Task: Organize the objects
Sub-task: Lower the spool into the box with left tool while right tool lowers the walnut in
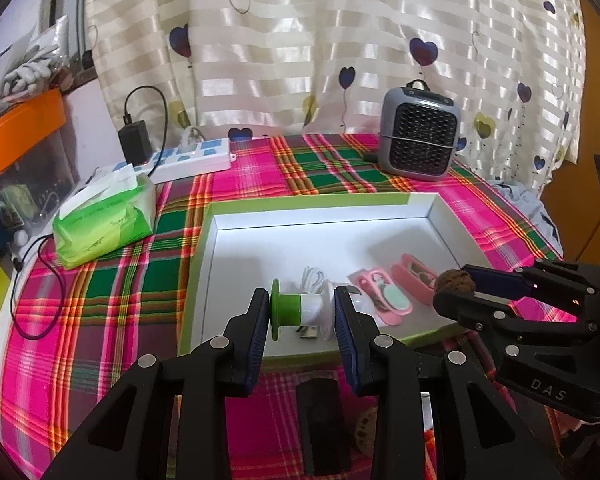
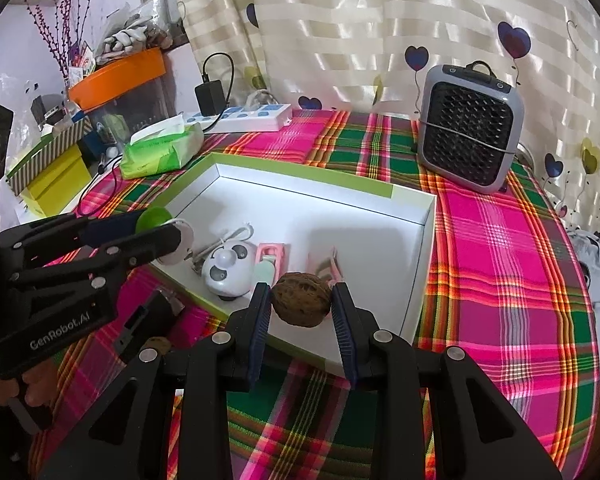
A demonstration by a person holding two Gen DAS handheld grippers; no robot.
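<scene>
My left gripper (image 1: 302, 306) is shut on a green and white spool (image 1: 290, 312), held sideways over the near left part of a white box with a green rim (image 1: 308, 202). My right gripper (image 2: 300, 298) is shut on a brown walnut (image 2: 300, 306) above the box's near edge (image 2: 300, 350). In the left wrist view the right gripper (image 1: 456, 286) comes in from the right with the walnut (image 1: 454, 282). Inside the box lie a white cable (image 1: 312, 278), pink items (image 1: 384, 300) and a white panda-faced gadget (image 2: 226, 272).
A second walnut (image 1: 366, 426) and a black block (image 1: 320, 420) lie on the plaid cloth in front of the box. A grey fan (image 1: 420, 136) stands behind it, with a green tissue pack (image 1: 104, 220) and a power strip (image 1: 192, 158) to the left. A striped curtain hangs behind.
</scene>
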